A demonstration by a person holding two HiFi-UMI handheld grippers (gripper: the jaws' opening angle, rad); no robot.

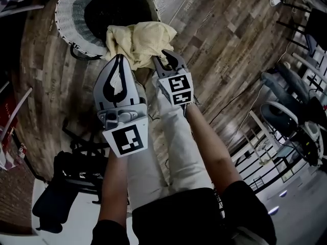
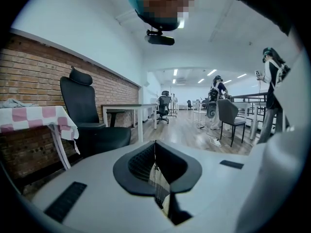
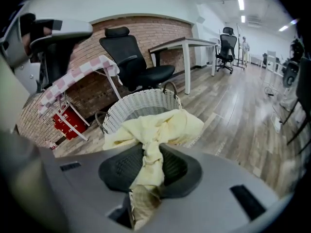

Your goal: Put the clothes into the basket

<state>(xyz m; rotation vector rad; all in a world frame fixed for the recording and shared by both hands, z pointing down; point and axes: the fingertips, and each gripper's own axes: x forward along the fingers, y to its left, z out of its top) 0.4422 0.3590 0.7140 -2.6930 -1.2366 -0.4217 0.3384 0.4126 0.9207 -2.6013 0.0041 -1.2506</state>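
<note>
Since the coming move turns on how the load lies from the receptacle, that relation is taken first. The wood-plank floor (image 1: 219, 40) carries a white woven basket (image 1: 65, 15) ahead of the person. It stands mouth up, and no garment can be made out in its dark interior. The yellow cloth (image 1: 139, 39) lies across the near rim of the basket, on the person's side. Part of it is over the mouth and part outside the rim, so it is not yet in. Whether it rests on the rim or hangs just above it cannot be told.

The right gripper (image 1: 168, 60) is clenched on a twisted tail of this cloth. Its own view shows the fabric bunched between the pads and running forward from them to the rim. The left gripper (image 1: 119, 65) has its jaws together at the tips, with nothing gripped that can be made out. It hangs just beside the cloth at the near rim, to the left of the right gripper.

Judgement: the basket mouth lies directly ahead of and beyond the right gripper, along the line its jaws point. The cloth's long axis runs the same way — from the jaws toward the centre of the basket. The right hand bears the load, and the left is near but not engaged. The step in hand appears to be carrying the cloth forward past the near rim before letting go. Risk noted — released where it now lies, the outside part could drag the cloth back off the rim onto the floor.
</note>
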